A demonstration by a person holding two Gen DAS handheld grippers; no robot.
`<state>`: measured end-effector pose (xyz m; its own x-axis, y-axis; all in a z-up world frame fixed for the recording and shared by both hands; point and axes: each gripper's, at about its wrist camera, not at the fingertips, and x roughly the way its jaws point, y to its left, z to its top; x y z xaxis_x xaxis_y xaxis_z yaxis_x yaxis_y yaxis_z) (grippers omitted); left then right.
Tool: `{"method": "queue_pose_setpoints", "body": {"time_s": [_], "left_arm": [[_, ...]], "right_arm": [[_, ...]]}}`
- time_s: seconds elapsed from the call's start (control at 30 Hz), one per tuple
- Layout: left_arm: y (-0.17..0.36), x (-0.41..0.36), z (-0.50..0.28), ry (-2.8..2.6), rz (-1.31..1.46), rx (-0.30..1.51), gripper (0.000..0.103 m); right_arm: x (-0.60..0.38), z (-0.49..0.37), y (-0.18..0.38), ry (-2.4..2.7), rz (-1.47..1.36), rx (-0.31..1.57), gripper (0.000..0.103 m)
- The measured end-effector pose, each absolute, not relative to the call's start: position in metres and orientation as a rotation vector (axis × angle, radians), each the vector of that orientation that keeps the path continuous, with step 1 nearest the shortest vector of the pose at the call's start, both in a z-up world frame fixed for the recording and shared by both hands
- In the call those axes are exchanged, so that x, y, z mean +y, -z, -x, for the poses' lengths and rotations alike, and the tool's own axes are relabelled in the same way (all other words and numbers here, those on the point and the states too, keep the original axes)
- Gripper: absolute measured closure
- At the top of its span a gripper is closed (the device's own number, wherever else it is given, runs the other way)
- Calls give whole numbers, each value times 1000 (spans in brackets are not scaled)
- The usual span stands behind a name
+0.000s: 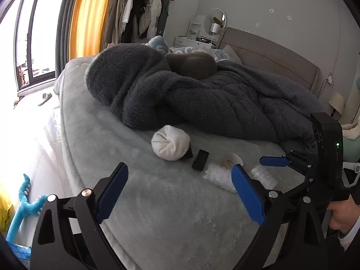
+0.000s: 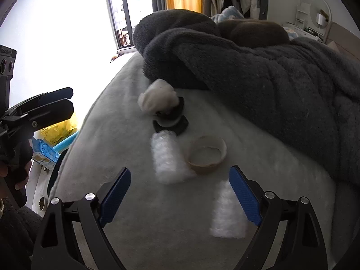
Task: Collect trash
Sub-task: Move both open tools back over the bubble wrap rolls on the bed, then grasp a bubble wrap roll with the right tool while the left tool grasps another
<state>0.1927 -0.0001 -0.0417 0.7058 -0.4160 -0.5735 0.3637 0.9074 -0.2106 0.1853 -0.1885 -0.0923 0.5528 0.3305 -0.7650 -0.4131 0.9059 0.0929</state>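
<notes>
Both claws tilted down over the grey bed [image 1: 157, 202]. Left gripper [image 1: 180, 193] gaping, empty. Right gripper [image 2: 180, 193] likewise spread wide, just short of the tape roll [image 2: 207, 155].

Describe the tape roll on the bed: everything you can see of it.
The tape roll is a short, nearly empty ring: a brown cardboard core with a pale outer layer. It lies flat, hollow facing up, the grey bed cover showing through the hole. A piece of bubble wrap lies against its left side. Nothing grips it; it sits ahead of the open right gripper.
</notes>
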Motion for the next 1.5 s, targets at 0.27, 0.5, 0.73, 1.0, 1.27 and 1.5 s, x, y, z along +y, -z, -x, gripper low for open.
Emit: {"method": "queue_pose_setpoints", "body": {"time_s": [0.27,0.5,0.73,1.0,1.27,1.5], "left_arm": [[51,-26,-200,479,71,677,8],[64,-43,-208,489,59,705,8],[78,-63,-214,521,25,755,9],[91,-81,-219,551,5,793,10],[100,-94,-223,554,-13,821,14],[107,-99,-231,543,-11,839,18]], "right_arm": [[-215,-186,105,-420,83,900,13],[-229,-189,113,-414,65,919,15],[-234,-192,126,-424,66,974,39],[-242,-191,130,-426,79,979,67],[-262,-192,120,-452,1,943,68],[-279,-183,110,-457,-39,904,68]]}}
